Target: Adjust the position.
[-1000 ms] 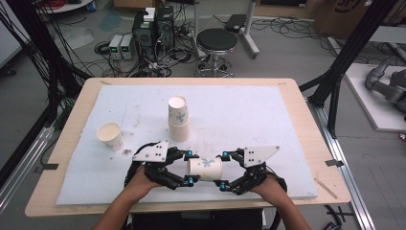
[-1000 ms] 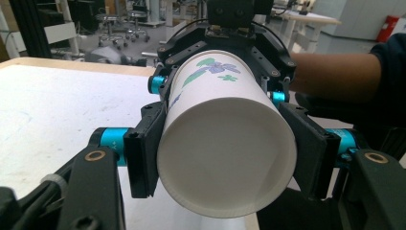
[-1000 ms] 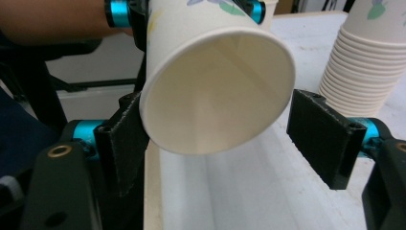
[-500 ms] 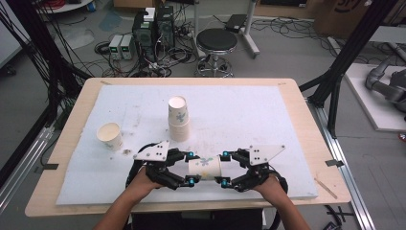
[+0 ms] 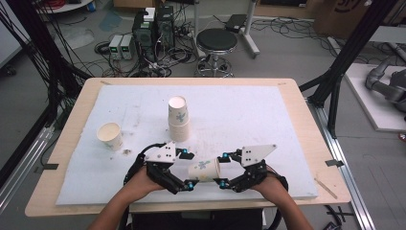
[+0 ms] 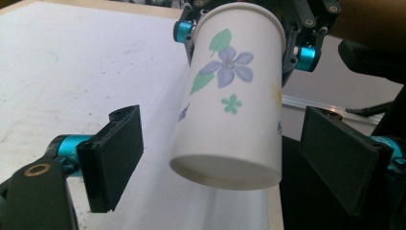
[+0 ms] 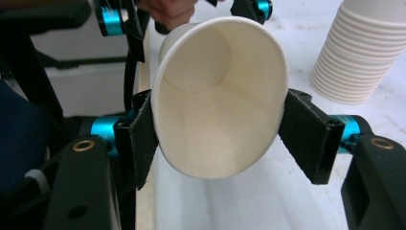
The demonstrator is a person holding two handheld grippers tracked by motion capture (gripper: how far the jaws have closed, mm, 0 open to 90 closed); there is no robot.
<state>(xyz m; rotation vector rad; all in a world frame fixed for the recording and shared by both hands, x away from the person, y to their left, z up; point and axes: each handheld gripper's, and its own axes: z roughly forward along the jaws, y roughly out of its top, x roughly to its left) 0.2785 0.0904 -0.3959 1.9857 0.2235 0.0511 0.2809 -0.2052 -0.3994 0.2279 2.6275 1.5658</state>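
Flower-printed white paper cup (image 5: 205, 170) lies sideways above the white foam sheet (image 5: 249, 115) on the wooden desk (image 5: 306, 124), clamped at its rim by the right gripper (image 5: 223, 168). Left gripper (image 5: 187, 169) jaws have just opened and stand apart around its base. Cables litter the grey floor (image 5: 287, 52) beyond.

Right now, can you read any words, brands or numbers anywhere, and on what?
None can be read.
Held paper cup: small blue marks near its base, too blurred to read; the rest is flower print.
Cardboard box on the floor: dark print, cut off and unreadable.

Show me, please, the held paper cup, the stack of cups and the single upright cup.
held paper cup (image 6: 230, 103), left gripper view, flowered side wall
stack of cups (image 5: 178, 125), high view, side
single upright cup (image 5: 110, 136), high view, side wall
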